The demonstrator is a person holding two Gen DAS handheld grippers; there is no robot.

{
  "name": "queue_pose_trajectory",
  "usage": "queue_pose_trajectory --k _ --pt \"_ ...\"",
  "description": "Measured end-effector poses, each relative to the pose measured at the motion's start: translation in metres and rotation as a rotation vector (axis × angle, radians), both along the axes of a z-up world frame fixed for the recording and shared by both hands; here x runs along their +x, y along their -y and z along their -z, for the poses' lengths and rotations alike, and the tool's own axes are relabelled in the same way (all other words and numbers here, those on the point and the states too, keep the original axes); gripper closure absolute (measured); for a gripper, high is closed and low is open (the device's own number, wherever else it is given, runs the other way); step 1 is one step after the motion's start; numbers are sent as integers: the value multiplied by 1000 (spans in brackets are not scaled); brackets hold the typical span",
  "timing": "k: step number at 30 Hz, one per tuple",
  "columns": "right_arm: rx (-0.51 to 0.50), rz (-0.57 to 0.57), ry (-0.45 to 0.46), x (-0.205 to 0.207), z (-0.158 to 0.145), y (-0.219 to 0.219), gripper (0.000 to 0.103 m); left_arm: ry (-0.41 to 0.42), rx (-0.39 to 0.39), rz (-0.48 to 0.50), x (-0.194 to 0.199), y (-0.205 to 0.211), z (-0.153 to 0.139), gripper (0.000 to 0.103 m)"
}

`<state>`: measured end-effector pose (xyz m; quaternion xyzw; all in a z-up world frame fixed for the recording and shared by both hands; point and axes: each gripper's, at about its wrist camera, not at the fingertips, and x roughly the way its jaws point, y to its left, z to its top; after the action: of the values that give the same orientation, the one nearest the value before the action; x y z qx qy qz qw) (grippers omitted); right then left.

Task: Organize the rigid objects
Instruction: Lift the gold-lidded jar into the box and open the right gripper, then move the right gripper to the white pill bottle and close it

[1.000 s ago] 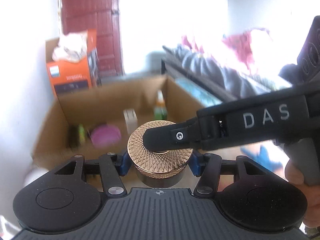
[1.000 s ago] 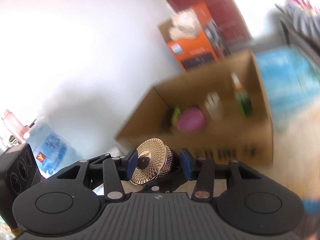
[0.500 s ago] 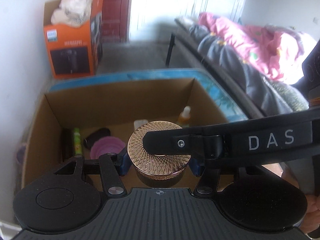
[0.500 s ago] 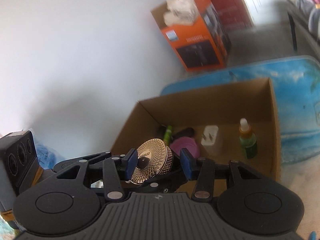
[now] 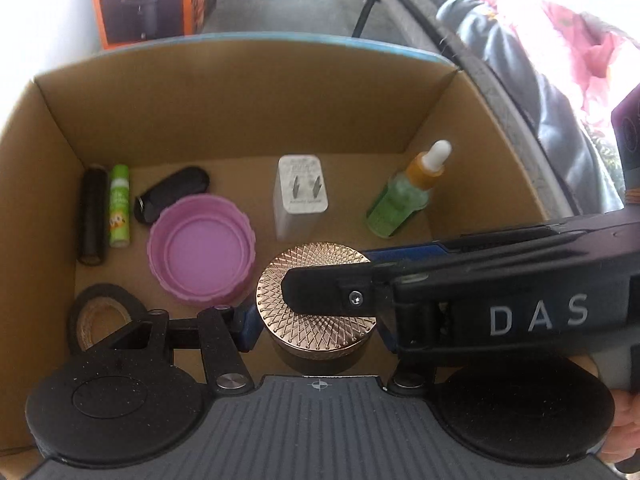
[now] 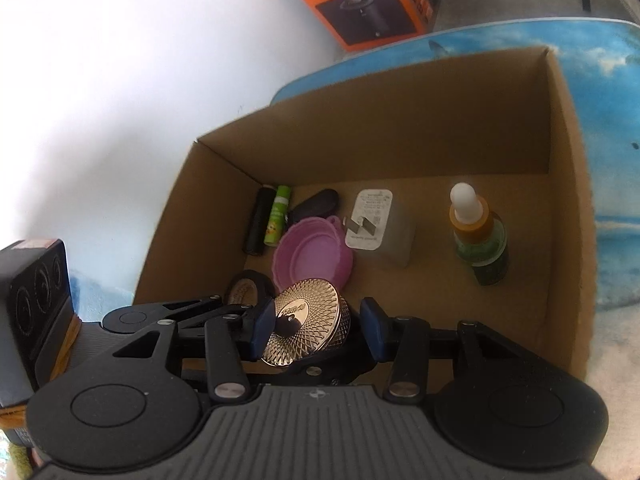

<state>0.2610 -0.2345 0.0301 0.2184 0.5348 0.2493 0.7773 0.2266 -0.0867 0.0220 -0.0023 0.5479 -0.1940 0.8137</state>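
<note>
A round jar with a gold diamond-patterned lid [image 5: 316, 304] hangs just above the floor of an open cardboard box [image 5: 240, 92], near its front wall. My left gripper [image 5: 316, 332] is shut on the jar's sides, its blue pads on either flank. My right gripper [image 6: 316, 328] reaches in from the right and is shut on the same jar [image 6: 308, 320] from top to bottom. One of its fingers [image 5: 400, 292] lies flat across the lid. The jar's underside is hidden.
On the box floor lie a pink lid [image 5: 202, 250], white charger [image 5: 302, 196], green dropper bottle [image 5: 404, 196], black key fob [image 5: 172, 194], green tube [image 5: 119, 212], black tube [image 5: 93, 216] and tape roll [image 5: 100, 312]. Behind stands an orange carton [image 5: 148, 0]; bedding [image 5: 540, 60] lies right.
Both grippers carried the jar forward and tipped downward, from in front of the box to inside its opening. Both grips on the jar stayed the same.
</note>
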Motion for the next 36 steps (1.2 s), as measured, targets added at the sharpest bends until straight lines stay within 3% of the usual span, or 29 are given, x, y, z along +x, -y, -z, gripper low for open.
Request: queue_pose_trajectory --k 8,12,17,22,24,28,32,36 --pt "-32 -26 -5 4 7 -7 53 -70 -27 -36 6 -6 3 42" --pt "-39 -26 -1 5 8 -8 53 -59 -50 -33 3 -10 0 41" --pt "-29 -12 77 -3 -6 -6 53 18 -40 -28 -6 -3 -13 33" --pt "29 41 220 -37 -45 12 52 148 -39 -7 -34 -2 -38 23" --pt "68 71 286 -62 -63 24 49 219 -50 9 -52 -3 -51 19" --pt "130 152 424 -122 -90 48 32 374 -66 54 -99 -6 -71 5" --pt "158 233 528 -180 -97 66 3 499 -94 56 -151 -16 -74 0" --pt "153 280 525 -212 -81 65 2 528 -127 12 -190 -31 -55 0"
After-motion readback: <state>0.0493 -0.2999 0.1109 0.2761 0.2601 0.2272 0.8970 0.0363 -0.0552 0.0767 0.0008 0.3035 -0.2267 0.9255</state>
